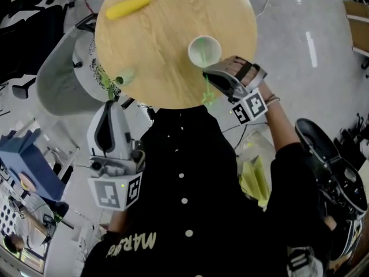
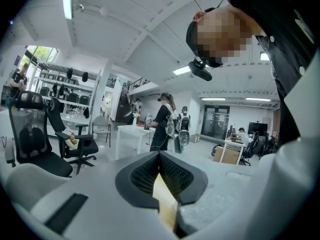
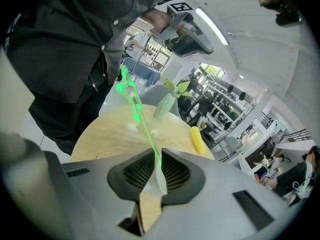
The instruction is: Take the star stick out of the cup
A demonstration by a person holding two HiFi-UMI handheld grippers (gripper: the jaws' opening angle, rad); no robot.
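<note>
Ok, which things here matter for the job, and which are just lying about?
Job:
- stick, pinched in the right gripper
- cup

Lying about:
- corn
- vase with a plant
- left gripper, holding nothing

Table (image 1: pixel 164 48): round, pale wood.
Corn cob (image 1: pixel 129 6): yellow, lying near the far-left rim.
Vase (image 1: pixel 124 76): small, green leaves in it, at the near-left edge.

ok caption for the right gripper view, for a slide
Right gripper jaws closed on the star stick, table and corn beyond.
</note>
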